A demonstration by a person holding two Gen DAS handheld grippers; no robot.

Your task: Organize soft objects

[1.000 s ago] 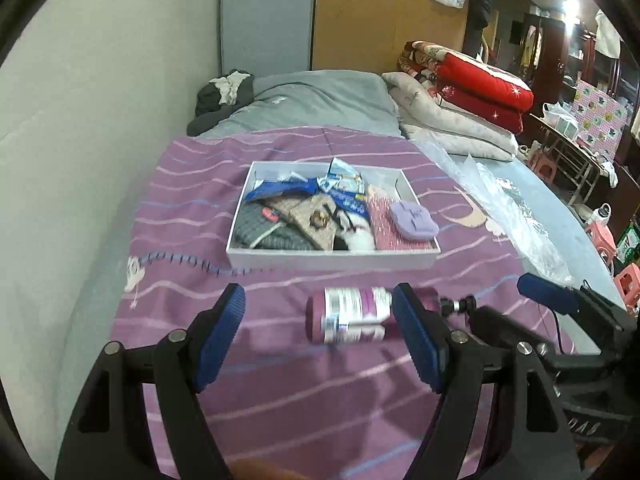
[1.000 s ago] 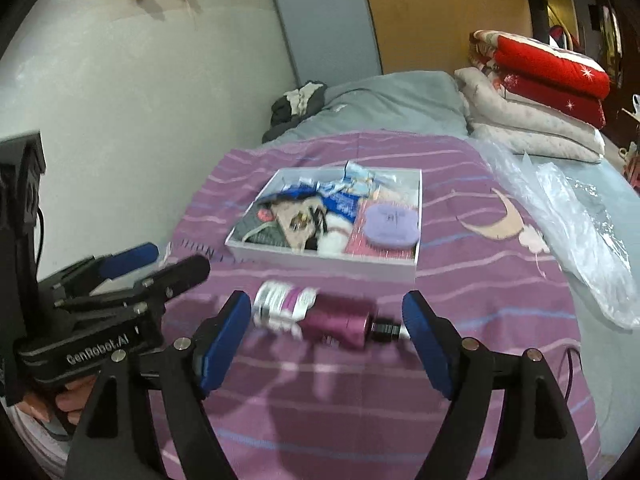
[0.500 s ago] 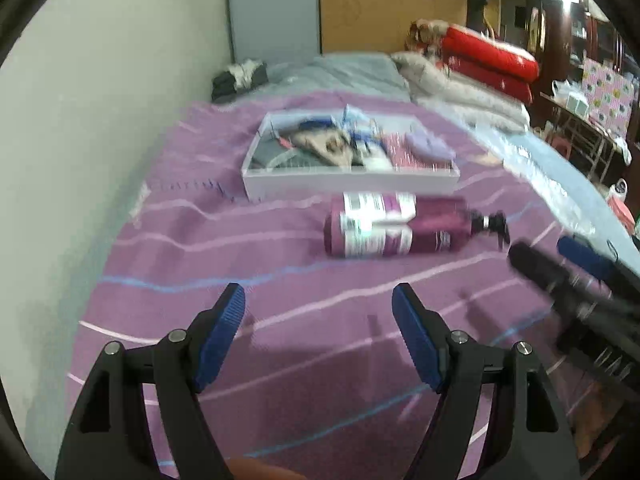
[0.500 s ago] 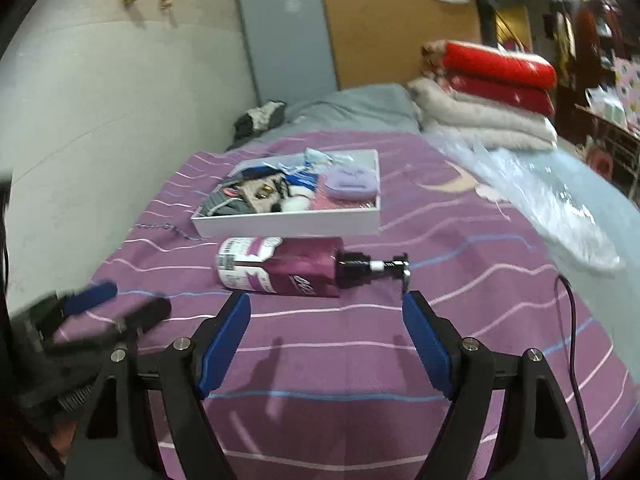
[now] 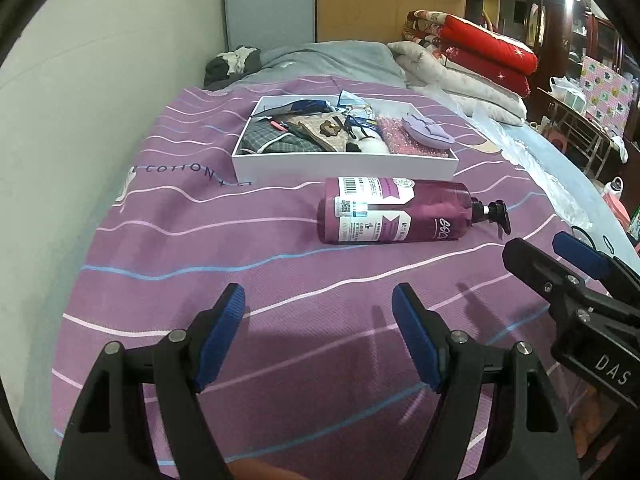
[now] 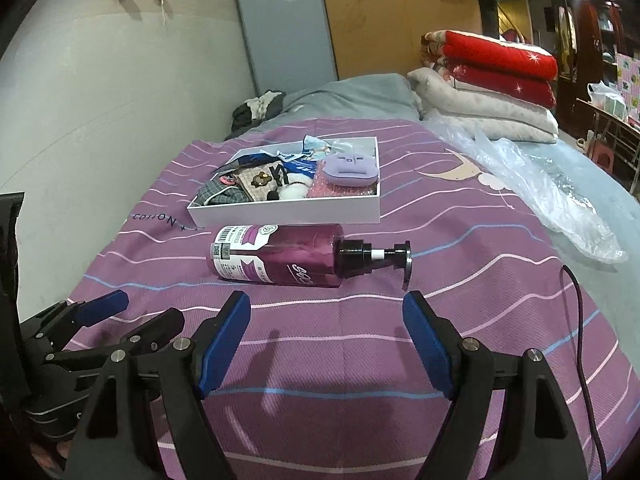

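Both grippers are held spread and empty above the bedspread point(image 5: 168, 248). Ahead of the left gripper point(image 5: 318, 332) a bottle point(image 5: 394, 212) lies on its side, and the tray point(image 5: 344, 166) of soft objects sits just beyond it; neither is touched. From the right gripper point(image 6: 326, 338) the bottle point(image 6: 280, 254) is seen straight ahead, its pump pointing right.

A reach toward the tray could knock the round, smooth plastic bottle, which would probably roll on the yielding woven cloth. The limp fabric pieces, the fluffy white tuft and the rounded lilac pouch point(image 6: 352, 168) are heaped together, so a pinch may drag several out together. The cable point(image 6: 580, 320) at the right could snag.
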